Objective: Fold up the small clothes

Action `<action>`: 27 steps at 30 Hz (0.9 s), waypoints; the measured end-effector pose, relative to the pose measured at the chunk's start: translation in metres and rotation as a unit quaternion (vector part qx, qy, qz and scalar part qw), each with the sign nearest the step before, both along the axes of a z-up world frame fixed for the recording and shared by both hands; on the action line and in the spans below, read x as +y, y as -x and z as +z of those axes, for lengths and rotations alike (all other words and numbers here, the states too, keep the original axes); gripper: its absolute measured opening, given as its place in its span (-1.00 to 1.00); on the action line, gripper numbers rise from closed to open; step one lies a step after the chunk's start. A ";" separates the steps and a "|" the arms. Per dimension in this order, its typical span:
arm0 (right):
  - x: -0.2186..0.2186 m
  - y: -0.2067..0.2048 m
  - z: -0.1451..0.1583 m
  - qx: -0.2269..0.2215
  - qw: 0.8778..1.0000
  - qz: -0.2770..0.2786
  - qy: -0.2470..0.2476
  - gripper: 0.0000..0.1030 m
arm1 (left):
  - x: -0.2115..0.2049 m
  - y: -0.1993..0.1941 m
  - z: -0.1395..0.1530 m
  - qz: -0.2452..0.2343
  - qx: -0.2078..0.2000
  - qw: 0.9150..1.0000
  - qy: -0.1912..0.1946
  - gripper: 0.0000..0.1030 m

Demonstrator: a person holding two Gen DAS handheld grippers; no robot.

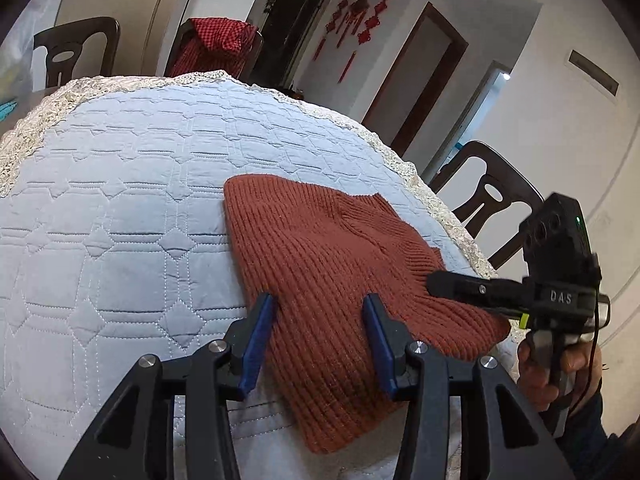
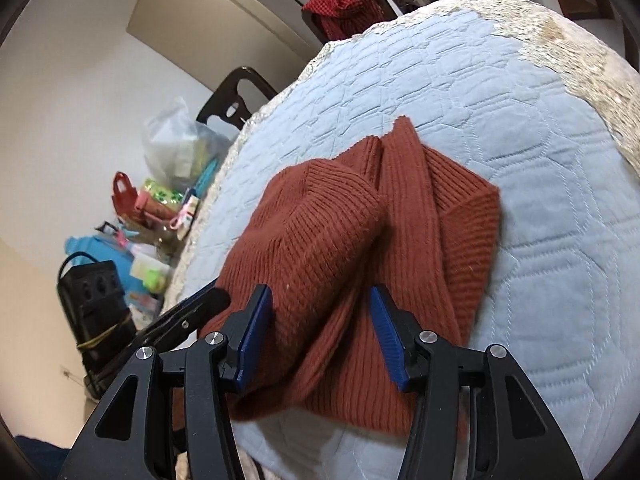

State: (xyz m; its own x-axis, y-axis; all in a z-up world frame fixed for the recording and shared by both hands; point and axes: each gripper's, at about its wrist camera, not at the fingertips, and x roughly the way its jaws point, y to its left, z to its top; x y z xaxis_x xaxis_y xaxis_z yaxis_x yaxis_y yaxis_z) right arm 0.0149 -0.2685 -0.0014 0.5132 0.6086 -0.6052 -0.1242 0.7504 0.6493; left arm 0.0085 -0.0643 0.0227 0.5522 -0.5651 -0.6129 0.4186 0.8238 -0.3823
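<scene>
Quilted blue cover [image 1: 120, 184] over table; rust ribbed knit [image 1: 320, 248] lies part-folded near its edge. Soft, limp, light, grippy; judge best pinched at hem or fold corner. Left gripper [image 1: 320, 320], right gripper [image 2: 320, 312]: both released, jaws straddling knit, not clamping.

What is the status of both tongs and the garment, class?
Left tongs open, right tongs open, nothing gripped. Rust-red ribbed knit sweater part-folded on pale blue quilted table cover. Nothing in the way.
</scene>
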 end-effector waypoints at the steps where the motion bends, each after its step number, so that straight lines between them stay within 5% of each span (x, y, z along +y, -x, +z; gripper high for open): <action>1: 0.001 -0.003 -0.001 0.002 1.000 0.000 -0.004 0.00 | 0.000 0.000 -0.001 0.000 0.000 1.000 0.000 -0.03; 3: 0.000 -0.005 -0.001 0.002 1.000 -0.002 -0.007 -0.02 | 0.001 0.000 -0.001 0.000 0.000 1.000 0.002 -0.02; 6: 0.003 -0.008 0.000 -0.004 1.000 0.005 0.002 -0.58 | 0.001 0.000 -0.001 0.000 -0.003 1.000 -0.002 -0.02; 7: 0.003 -0.008 -0.001 -0.002 1.000 0.006 0.000 -0.64 | -0.001 0.000 0.000 -0.001 -0.005 1.000 -0.006 -0.02; 16: -0.031 0.006 0.023 -0.054 0.998 -0.013 -0.006 -0.73 | -0.012 0.005 0.020 -0.020 -0.031 0.999 -0.013 -0.03; 27: -0.054 0.012 0.000 -0.042 0.998 -0.033 0.019 -0.73 | -0.026 0.011 0.015 -0.039 -0.027 0.998 -0.033 -0.02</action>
State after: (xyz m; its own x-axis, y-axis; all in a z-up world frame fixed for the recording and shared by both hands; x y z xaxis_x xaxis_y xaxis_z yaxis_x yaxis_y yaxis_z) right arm 0.0031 -0.3229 -0.0014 0.6014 0.5496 -0.5799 -0.1262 0.7820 0.6104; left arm -0.0027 -0.0904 0.0379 0.5414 -0.5671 -0.6208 0.5016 0.8104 -0.3028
